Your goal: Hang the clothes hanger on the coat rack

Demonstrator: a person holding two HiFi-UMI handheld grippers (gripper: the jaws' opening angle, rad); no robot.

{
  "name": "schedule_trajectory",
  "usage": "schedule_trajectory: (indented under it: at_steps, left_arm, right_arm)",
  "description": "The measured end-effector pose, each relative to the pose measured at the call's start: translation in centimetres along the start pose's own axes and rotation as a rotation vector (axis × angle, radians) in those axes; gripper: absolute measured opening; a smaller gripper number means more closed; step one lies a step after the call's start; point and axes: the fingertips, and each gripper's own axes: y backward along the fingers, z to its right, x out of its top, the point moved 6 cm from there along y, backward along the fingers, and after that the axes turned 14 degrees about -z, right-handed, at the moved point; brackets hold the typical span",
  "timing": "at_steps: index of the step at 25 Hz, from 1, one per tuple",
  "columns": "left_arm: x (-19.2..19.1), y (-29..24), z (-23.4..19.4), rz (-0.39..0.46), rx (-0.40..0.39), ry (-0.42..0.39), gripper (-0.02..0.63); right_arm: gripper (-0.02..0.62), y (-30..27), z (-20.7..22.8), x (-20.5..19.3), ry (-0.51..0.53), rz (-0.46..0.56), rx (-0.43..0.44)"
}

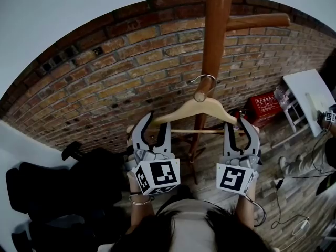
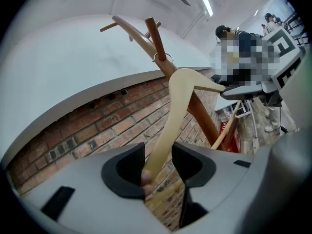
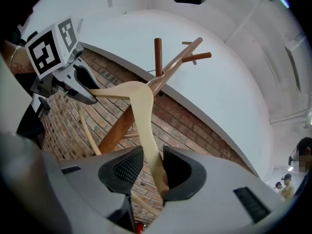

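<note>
Left claw (image 1: 156, 127): clenched narrow on the left arm end of the clothes hanger (image 1: 197, 109). Right claw (image 1: 239, 130): clenched likewise on the right arm end. Held roughly level between both, up against the coat rack (image 1: 214, 35) pole, with the metal hook (image 1: 202, 80) right at the pole; unclear whether resting on anything. Probably light, stiff wood, smooth enough to slip or swing in a loose pinch. Best taken at the arm ends, leaving the hook free to steer onto a peg (image 1: 257, 21).
</note>
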Motion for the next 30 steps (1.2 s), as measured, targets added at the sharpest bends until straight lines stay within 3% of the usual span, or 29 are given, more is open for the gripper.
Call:
schedule_trajectory:
  at_steps: [30]
  left_arm:
    - [-0.3, 2.5, 0.6, 0.055, -0.018, 0.042, 0.173]
  right_arm:
    - [0.137, 1.5, -0.5, -0.4, -0.001, -0.004, 0.050]
